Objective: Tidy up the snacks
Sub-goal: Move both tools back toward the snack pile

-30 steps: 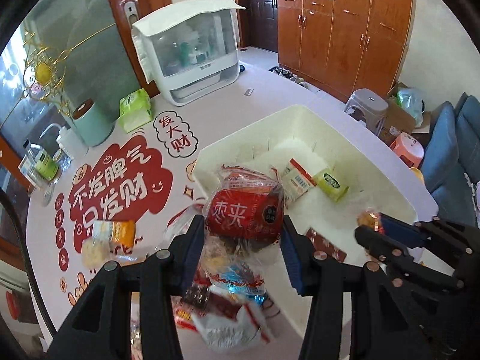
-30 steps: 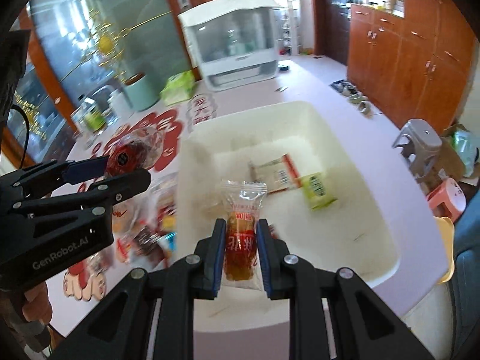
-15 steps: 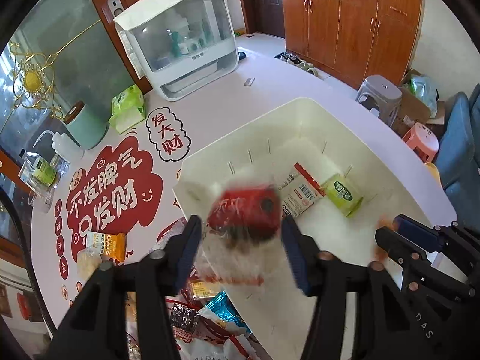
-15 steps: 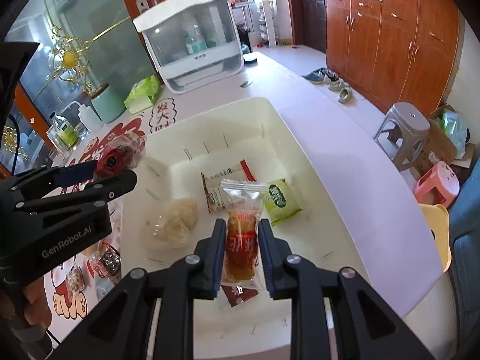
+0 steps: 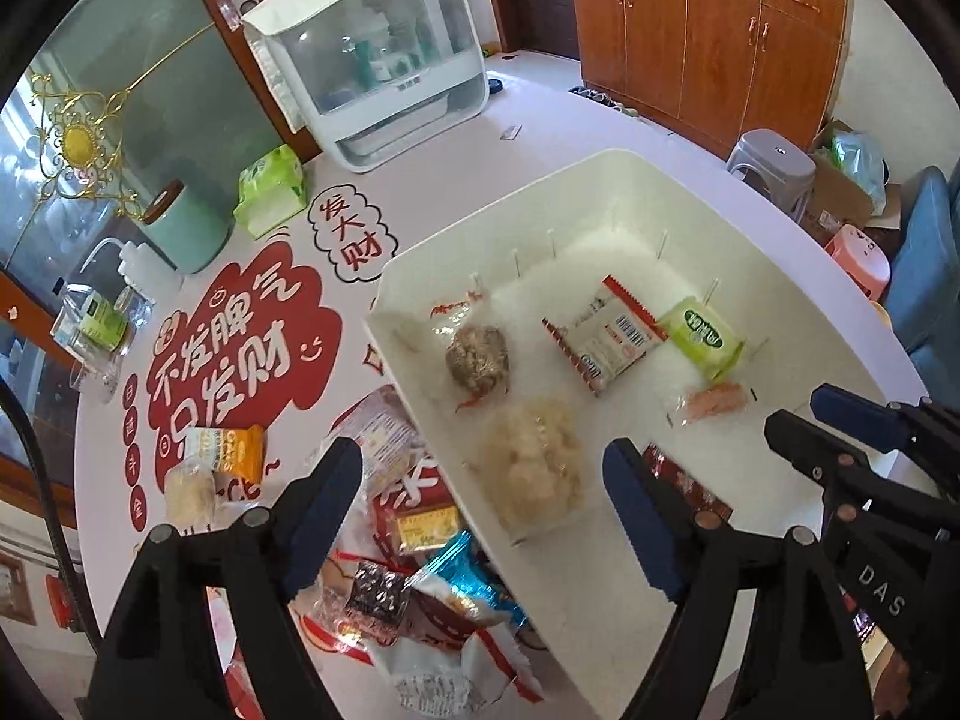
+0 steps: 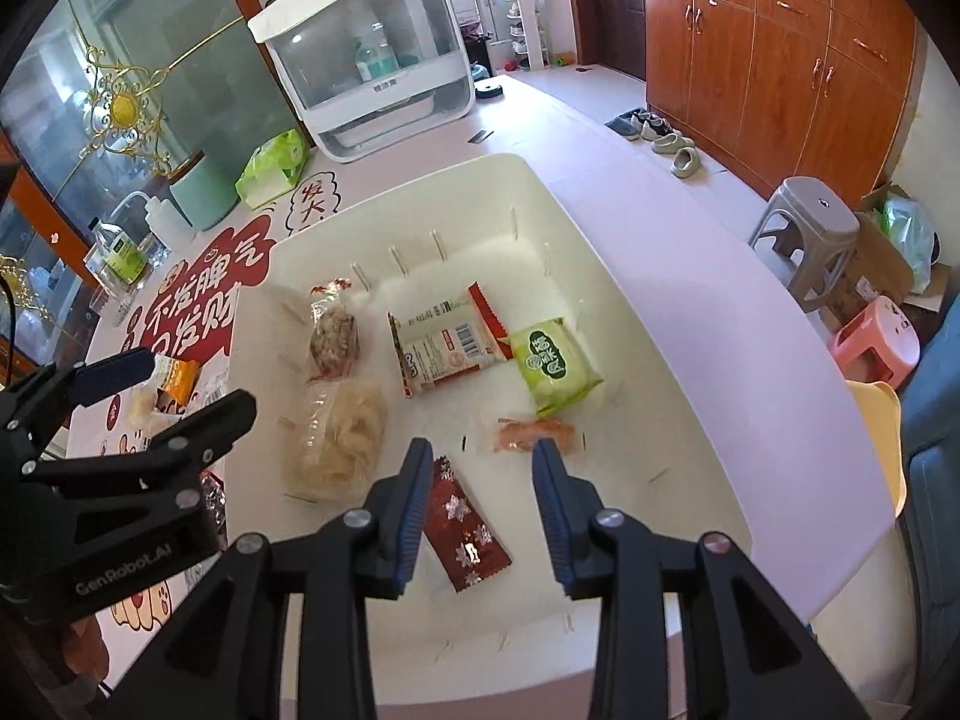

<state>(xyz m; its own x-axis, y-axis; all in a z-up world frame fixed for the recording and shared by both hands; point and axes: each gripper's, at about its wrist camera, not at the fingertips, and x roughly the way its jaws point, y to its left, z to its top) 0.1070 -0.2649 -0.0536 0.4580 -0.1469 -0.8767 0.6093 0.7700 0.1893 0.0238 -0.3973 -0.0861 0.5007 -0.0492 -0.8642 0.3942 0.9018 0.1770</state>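
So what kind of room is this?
Probably a home dining or living area: tall brown wooden cupboards, pairs of shoes on the floor, and a white round table holding a white plastic snack bin.

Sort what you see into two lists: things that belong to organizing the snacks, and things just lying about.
Belongs to the job: white bin; green snack packet; dark red packet; loose snack pile.

Just lying about: tissue pack; mint canister; clear-fronted cabinet.

My right gripper (image 6: 483, 468) jaws just opening, nothing between, orange snack packet (image 6: 536, 436) lying loose in white bin (image 6: 648, 360), left gripper (image 6: 180, 384) alongside
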